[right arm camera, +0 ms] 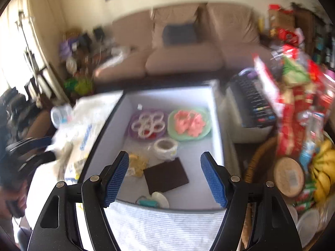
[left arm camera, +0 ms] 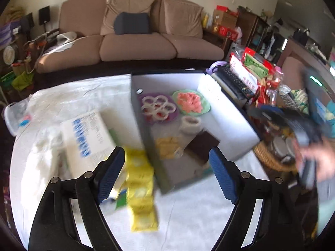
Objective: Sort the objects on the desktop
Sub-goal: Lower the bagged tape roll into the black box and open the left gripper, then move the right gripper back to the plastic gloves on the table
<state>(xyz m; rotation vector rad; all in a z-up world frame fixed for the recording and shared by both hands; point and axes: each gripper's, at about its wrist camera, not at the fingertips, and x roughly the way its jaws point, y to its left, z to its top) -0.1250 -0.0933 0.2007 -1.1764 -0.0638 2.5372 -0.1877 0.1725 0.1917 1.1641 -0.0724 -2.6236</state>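
Note:
An open box [left arm camera: 226, 113] with white inner walls stands on the white table cover; it also shows in the right wrist view [right arm camera: 215, 121]. In it lie a purple plate of white rings [left arm camera: 158, 107], a green plate of pink pieces [left arm camera: 190, 102], a tape roll [left arm camera: 189, 124], a yellow packet [left arm camera: 167, 146] and a dark brown pad [left arm camera: 202, 145]. My left gripper [left arm camera: 167, 175] is open and empty above the table, over a yellow sachet strip [left arm camera: 141, 190] beside the box. My right gripper [right arm camera: 165, 179] is open and empty over the box's near end, above the brown pad [right arm camera: 165, 176].
A white carton with blue print [left arm camera: 88, 138] and crumpled plastic lie left of the box. A keyboard [left arm camera: 234, 81], red snack bags [right arm camera: 293, 113], bananas [right arm camera: 323, 167] and a wicker basket [left arm camera: 270, 159] crowd the right. A sofa [left arm camera: 138, 39] stands behind.

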